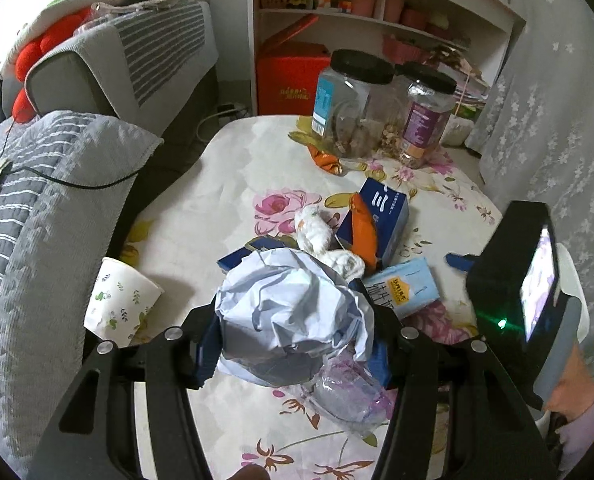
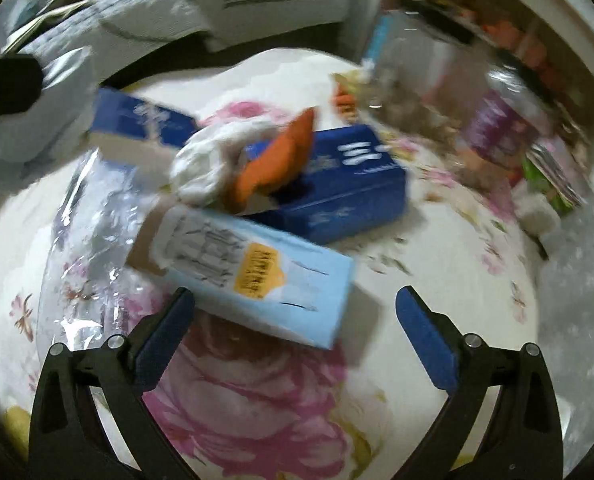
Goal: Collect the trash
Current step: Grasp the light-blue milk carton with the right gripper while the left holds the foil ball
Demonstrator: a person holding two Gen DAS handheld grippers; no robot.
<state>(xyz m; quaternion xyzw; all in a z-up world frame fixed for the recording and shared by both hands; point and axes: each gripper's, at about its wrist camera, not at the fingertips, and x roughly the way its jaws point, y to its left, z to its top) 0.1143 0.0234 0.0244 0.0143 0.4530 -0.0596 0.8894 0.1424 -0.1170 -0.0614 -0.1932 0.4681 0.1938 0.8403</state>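
My left gripper [image 1: 293, 346] is shut on a crumpled pale blue paper wad [image 1: 289, 304], held above the floral table; clear plastic film [image 1: 337, 396] trails under it. Ahead lie white crumpled tissue [image 1: 317, 228], an orange wrapper [image 1: 363, 228], a dark blue box [image 1: 381, 216] and a light blue carton [image 1: 405, 290]. My right gripper [image 2: 295, 300] stands open just over the table. The near edge of the light blue carton [image 2: 257, 276] lies between its fingertips, untouched. Beyond it are the dark blue box [image 2: 337, 184], orange wrapper [image 2: 273, 160] and tissue [image 2: 213, 164]. The right wrist view is motion-blurred.
Two black-lidded clear jars [image 1: 349, 104] stand at the table's far end, with another orange wrapper [image 1: 327, 160] in front of them. A paper cup [image 1: 121, 304] lies on its side at the left edge, next to a grey sofa [image 1: 57, 200]. A white shelf [image 1: 377, 20] stands behind.
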